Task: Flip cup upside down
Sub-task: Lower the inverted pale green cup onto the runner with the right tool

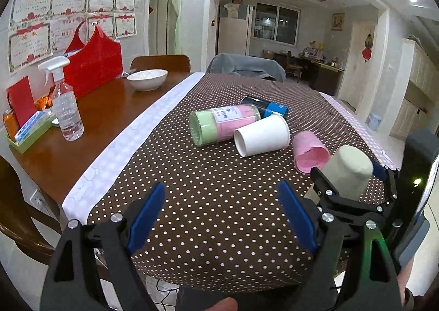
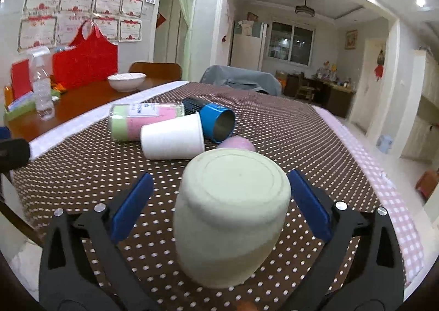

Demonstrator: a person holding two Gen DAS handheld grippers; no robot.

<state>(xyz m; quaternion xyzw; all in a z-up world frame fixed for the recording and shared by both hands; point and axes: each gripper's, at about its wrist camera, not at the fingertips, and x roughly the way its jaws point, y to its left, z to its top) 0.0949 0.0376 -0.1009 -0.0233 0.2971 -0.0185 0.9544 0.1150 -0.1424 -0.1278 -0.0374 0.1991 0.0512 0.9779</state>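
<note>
1. Green cup [image 2: 231, 215] stands base-up on the dotted cloth [image 2: 82, 174] of the desk, rim down; judged from that, the flip looks done or nearly so.
2. Right gripper [image 2: 219, 204] straddles the green cup; its blue fingers [image 2: 131, 206] are spread apart with a visible gap on each side of the cup wall, so no clamp; likely just let go, though I can't confirm contact on the far side.
3. In the left wrist view the same green cup [image 1: 349, 171] sits between the right gripper's black arms [image 1: 354, 195], near the desk's front right edge.
4. Left gripper [image 1: 222, 217] hovers over bare cloth to the left of the green cup, fingers wide apart, holding nothing; seems parked out of the way.
5. Behind the green cup: pink cup [image 1: 310, 154] on its side, mouth toward the camera, just beside the green cup; white paper cup [image 1: 262, 135] on its side beyond it; green-and-pink jar [image 1: 222, 123] and blue tin [image 1: 269, 109] also lying down, touching or nearly touching the white cup; probably the other props, unflipped.
6. Far left of the green cup, off the cloth on bare wood: spray bottle [image 1: 64, 102], white bowl [image 1: 147, 79], red bag [image 1: 93, 67]; not involved.
7. Risk, as I judge it: pulling the fingers back crooked could clip the cup and tip it.
</note>
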